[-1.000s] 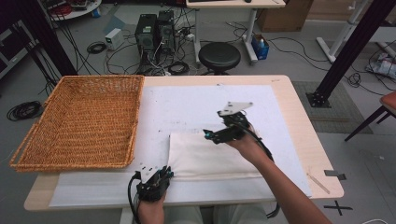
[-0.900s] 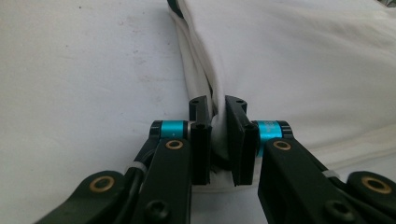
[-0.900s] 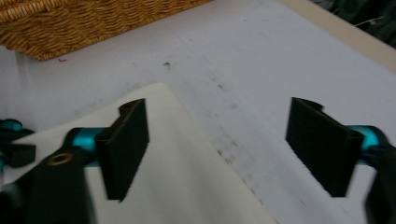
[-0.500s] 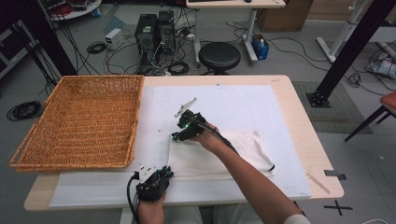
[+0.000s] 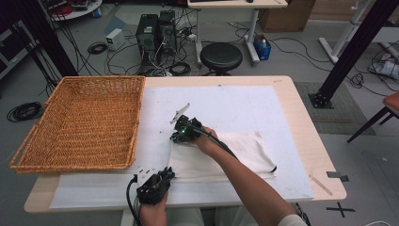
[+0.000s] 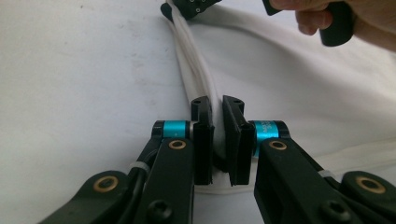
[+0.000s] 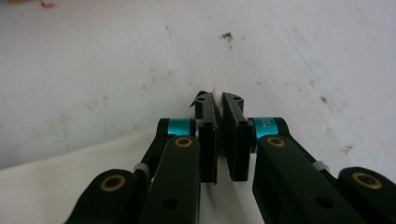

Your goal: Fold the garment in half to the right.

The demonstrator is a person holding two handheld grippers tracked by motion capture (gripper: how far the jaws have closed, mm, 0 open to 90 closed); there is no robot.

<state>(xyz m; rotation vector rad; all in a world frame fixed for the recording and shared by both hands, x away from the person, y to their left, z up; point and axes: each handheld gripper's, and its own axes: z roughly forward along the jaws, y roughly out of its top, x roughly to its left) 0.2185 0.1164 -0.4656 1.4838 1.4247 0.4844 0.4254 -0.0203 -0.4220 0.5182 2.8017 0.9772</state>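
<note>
Each tool you carry is black: the left tool [image 6: 215, 140] and right tool [image 7: 222, 137] show two flat ribbed jaws, turquoise collars, brass-ringed pivot screws and white zip ties. A black cable trails from each. Your forearms are bare.

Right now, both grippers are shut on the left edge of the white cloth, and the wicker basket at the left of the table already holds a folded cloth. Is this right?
Not quite: in the high view the wicker basket is empty. The rest holds: the left gripper and the right gripper are each shut on the left edge of the white cloth, as both gripper views show.
</note>
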